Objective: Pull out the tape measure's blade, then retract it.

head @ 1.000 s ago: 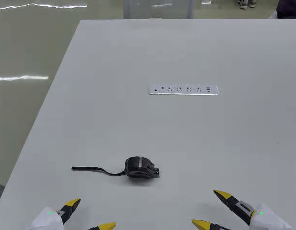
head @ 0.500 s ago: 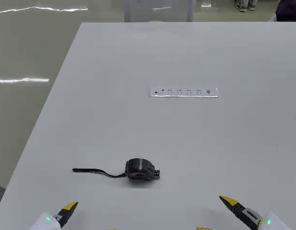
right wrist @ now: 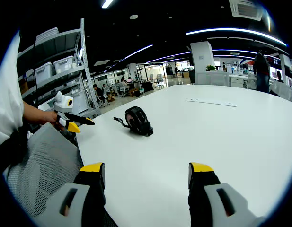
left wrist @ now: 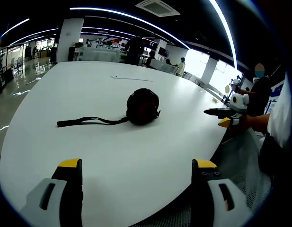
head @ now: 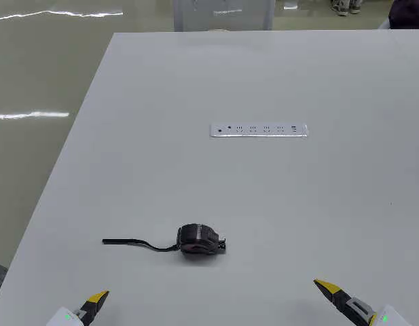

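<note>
Tape measure (head: 198,240), black and round-cased, is seen ahead between two wide-open empty grippers: black strap (head: 131,242) laid toward left gripper (left wrist: 137,164), blade mouth (head: 223,243) toward right gripper (right wrist: 147,168).

L gripper (left wrist: 136,163): jaws spread wide, yellow tips (left wrist: 70,163) at lower left & lower right of its own view. R gripper (right wrist: 146,167): same pose, jaws wide apart in its own view. Head view: both at bottom edge, L in lower-left corner, R in lower-right corner, well apart; one yellow-tipped jaw of each shows, angled up & inward. R gripper view, left of frame: hand (right wrist: 50,116) grips L gripper, w/ bare forearm (right wrist: 34,112) & white sleeve (right wrist: 6,94). L gripper view, right of frame: other hand (left wrist: 244,121) holds R gripper roughly level.
</note>
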Available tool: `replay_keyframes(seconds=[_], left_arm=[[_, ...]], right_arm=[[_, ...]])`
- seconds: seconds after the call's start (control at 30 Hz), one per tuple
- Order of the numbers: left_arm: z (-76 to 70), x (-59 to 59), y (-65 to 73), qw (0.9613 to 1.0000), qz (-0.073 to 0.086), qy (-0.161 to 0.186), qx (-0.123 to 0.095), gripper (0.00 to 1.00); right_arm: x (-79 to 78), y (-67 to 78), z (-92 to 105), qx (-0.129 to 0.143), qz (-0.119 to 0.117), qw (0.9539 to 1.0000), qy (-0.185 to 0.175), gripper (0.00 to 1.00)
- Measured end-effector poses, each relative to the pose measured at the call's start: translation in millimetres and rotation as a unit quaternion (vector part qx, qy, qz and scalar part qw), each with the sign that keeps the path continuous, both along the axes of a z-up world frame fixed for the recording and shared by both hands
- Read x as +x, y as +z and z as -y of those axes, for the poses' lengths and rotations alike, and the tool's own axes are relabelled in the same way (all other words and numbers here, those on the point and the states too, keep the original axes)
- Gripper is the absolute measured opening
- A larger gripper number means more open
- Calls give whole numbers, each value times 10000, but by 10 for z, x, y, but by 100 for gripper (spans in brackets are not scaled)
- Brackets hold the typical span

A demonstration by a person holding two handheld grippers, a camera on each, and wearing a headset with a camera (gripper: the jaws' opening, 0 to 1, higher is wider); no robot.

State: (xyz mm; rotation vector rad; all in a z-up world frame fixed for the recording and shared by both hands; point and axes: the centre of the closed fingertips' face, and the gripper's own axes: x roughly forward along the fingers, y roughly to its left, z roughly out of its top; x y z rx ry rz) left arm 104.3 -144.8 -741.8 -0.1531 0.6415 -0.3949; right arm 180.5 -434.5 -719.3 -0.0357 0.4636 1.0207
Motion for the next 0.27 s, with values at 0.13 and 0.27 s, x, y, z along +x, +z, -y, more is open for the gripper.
replay_keyframes(seconds=[0.13, 0.27], left_arm=[[10, -8, 32, 10000, 23, 0, -33, 96], [-1, -12, 31, 10000, 56, 19, -66, 96]], right_arm=[[-8, 3, 23, -11, -3, 10000, -14, 73], [-12, 13, 24, -4, 3, 10000, -22, 74]])
